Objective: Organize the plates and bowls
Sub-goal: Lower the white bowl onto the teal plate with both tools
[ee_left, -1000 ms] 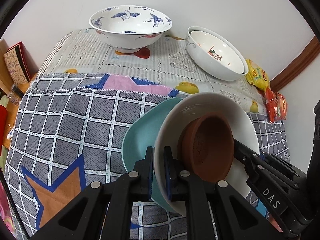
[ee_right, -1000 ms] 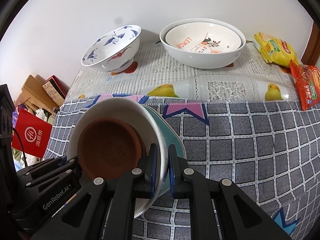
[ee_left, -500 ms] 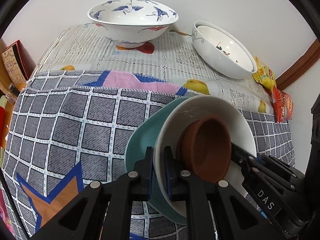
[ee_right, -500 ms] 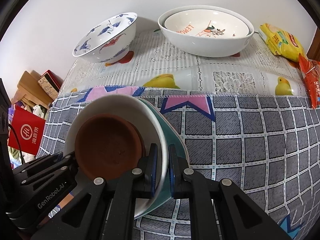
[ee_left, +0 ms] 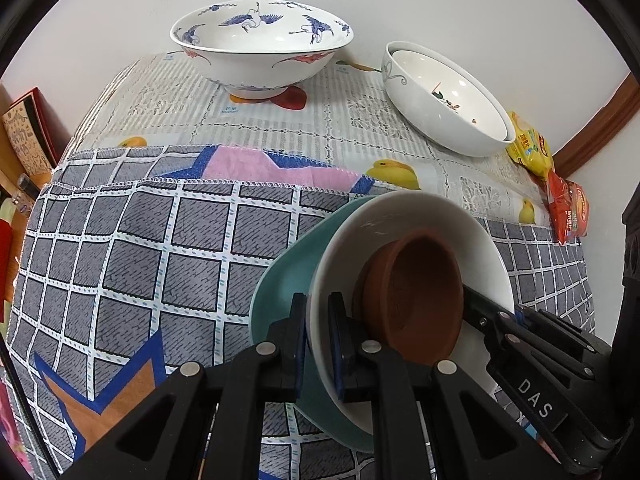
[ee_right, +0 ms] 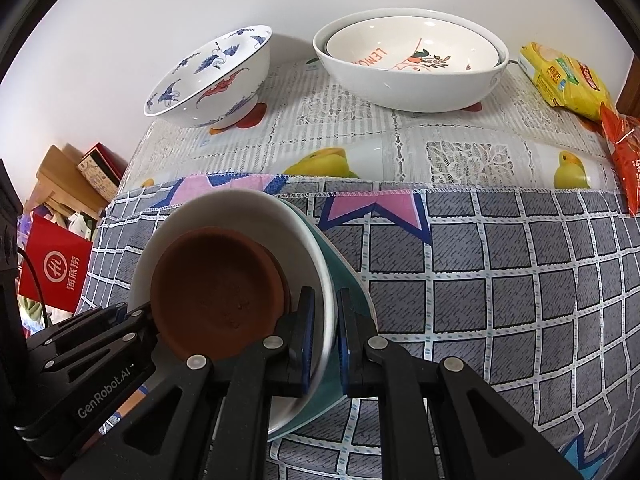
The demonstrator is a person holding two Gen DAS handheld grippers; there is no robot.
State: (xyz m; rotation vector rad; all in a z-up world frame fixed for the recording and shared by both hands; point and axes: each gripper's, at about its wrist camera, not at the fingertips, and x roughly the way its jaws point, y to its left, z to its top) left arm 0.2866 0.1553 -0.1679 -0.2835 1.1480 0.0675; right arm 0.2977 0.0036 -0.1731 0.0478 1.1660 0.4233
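A stack of a teal plate, a white plate and a brown clay saucer is over the grey checked cloth. My left gripper is shut on the stack's near rim, one finger under the teal plate and one inside the white plate. In the right wrist view my right gripper is shut on the opposite rim, pinching the white plate and teal plate beside the saucer. I cannot tell whether the stack touches the cloth.
At the back by the wall stand a blue crane-patterned bowl and two nested white bowls. Yellow and red snack packets lie at the right edge. Boxes and a red bag sit beyond the table's left side.
The views drift only slightly against the back bowls. Both grips on the plate stack stay as they were.
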